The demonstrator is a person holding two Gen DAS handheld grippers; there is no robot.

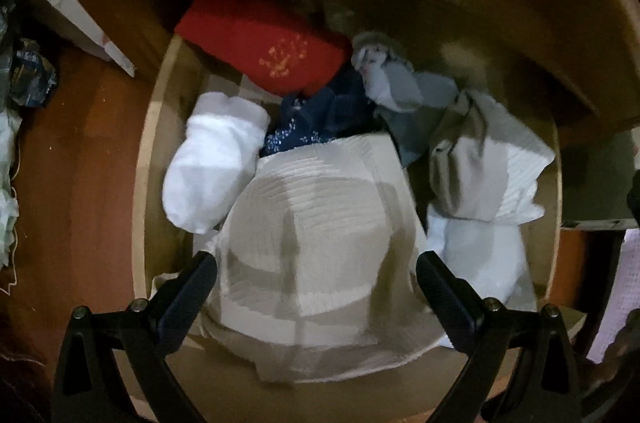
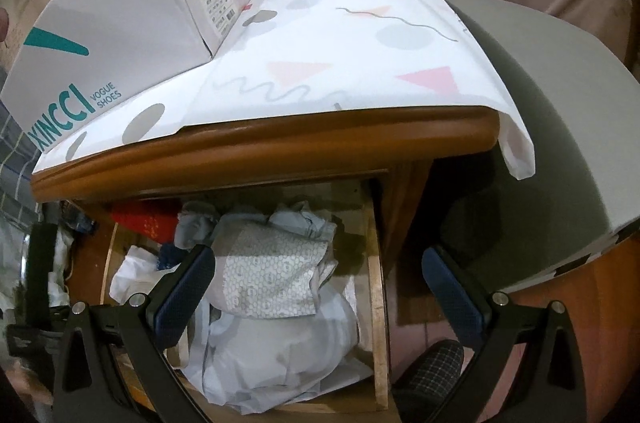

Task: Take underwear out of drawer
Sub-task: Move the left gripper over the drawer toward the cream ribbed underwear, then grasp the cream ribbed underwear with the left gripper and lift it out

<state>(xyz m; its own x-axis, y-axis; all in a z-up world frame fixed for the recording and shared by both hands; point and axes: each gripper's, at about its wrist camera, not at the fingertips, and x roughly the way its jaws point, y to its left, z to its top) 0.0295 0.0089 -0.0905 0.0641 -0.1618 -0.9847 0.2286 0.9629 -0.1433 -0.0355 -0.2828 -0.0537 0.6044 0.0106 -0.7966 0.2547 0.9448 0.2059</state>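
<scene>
**Reaching into the open drawer for the underwear**

Hovering over the open drawer (image 1: 144, 159), we judge ourselves to be at the reaching step: both claws are spread wide and hold nothing, and no garment has been lifted out. The left claw (image 1: 316, 287) hangs right above the clothes, its two fingers either side of a pale ribbed garment (image 1: 316, 223) near the drawer's front. The right claw (image 2: 318, 287) sits farther back and higher, looking down past the cabinet top.

Which piece counts as the underwear we cannot say for sure; the ribbed garment under the left claw is our best guess, and the view is blurred. The next move calls for lowering the left claw until its fingers straddle a fold of that cloth, closing on it, then lifting straight up clear of the drawer's rim.

Working across the drawer from its left wall: a white rolled piece (image 1: 212, 159) lies just beside that wall, a red folded item (image 1: 264, 47) sits at the back under the cabinet top, a dark blue patterned cloth (image 1: 316, 115) lies in the middle, and grey and white bundles (image 1: 472, 159) crowd the right side. From the right claw's camera, a grey-patterned white fabric (image 2: 272, 275) tops the pile. On the cabinet above the drawer, a shoe box (image 2: 120, 19) rests on a patterned sheet (image 2: 360, 55).
</scene>
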